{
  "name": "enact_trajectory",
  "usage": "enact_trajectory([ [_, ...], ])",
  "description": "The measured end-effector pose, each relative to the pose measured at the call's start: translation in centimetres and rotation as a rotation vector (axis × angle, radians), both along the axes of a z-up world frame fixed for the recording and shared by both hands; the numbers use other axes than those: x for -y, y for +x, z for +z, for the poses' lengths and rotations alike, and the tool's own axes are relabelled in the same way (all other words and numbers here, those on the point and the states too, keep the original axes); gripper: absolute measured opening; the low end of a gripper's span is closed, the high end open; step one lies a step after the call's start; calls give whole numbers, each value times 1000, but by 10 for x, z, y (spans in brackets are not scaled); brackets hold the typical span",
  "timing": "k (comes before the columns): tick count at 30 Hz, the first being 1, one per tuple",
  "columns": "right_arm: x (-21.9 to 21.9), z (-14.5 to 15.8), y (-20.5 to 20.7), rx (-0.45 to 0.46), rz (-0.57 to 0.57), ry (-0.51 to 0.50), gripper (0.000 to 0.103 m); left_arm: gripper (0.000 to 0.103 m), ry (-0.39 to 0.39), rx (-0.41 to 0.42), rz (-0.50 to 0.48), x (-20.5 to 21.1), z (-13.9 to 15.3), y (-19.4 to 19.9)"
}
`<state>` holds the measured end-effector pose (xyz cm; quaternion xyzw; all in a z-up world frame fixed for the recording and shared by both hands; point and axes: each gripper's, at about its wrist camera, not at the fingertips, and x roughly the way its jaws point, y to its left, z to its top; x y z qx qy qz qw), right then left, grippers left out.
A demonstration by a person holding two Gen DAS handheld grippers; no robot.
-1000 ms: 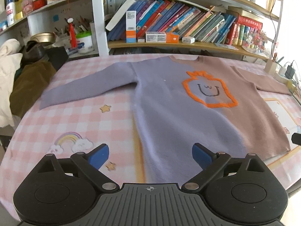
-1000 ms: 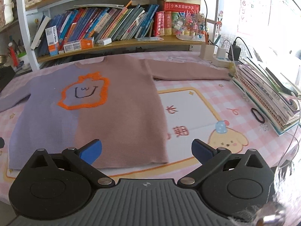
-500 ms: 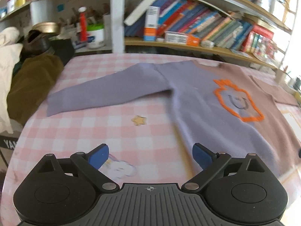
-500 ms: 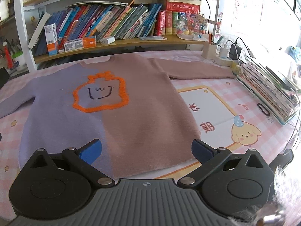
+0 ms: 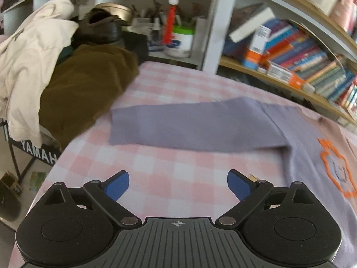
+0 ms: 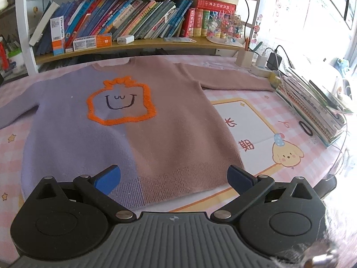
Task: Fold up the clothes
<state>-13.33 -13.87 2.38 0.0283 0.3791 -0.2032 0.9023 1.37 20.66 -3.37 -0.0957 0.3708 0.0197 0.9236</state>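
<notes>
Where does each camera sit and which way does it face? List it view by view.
Left wrist: on the left gripper, open above the checked tablecloth, facing the sweater's purple sleeve and a clothes pile.
Right wrist: on the right gripper, open over the sweater hem, facing the bookshelf.
Own body: only each gripper shows.
Shared: sweater, tablecloth, bookshelf.

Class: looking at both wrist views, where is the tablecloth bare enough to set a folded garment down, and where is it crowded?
Bare: checked cloth between the left gripper and the purple sleeve. Crowded: the right edge, with stacked magazines and chargers.
</notes>
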Motion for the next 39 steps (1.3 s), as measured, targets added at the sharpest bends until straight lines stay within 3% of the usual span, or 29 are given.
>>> enact_trajectory([
  [7, 5, 1, 0, -16, -43, -19, 103, 84, -63, 31, 147, -31, -14, 25],
  [9, 6, 1, -2, -20, -53, -29, 103, 65, -93, 38, 198, -44, -18, 30],
  [12, 9, 4, -6, -23, -72, -47, 103, 53, -132, 51, 267, -60, -23, 38],
  [17, 19, 7, -14, -32, -122, -64, 103, 52, -197, 91, 284, -58, -27, 56],
  [20, 21, 8, -18, -39, -139, -69, 103, 52, -308, 106, 236, -49, -30, 63],
  [23, 21, 7, -19, -45, -147, -70, 103, 52, -350, 110, 193, -31, -33, 64],
  [25, 20, 7, -19, -48, -148, -69, 103, 50, -365, 107, 178, -22, -33, 66],
  [26, 20, 7, -19, -49, -148, -69, 103, 44, -370, 103, 180, -21, -34, 67],
  [30, 21, 7, -19, -49, -156, -67, 103, 29, -399, 89, 248, -29, -35, 72],
  [34, 24, 6, -18, -50, -165, -62, 103, 21, -387, 82, 323, -43, -35, 75],
  [36, 24, 6, -17, -49, -162, -61, 103, 8, -385, 75, 341, -47, -36, 76],
  [39, 24, 6, -14, -46, -152, -60, 103, 4, -370, 77, 339, -46, -35, 76],
])
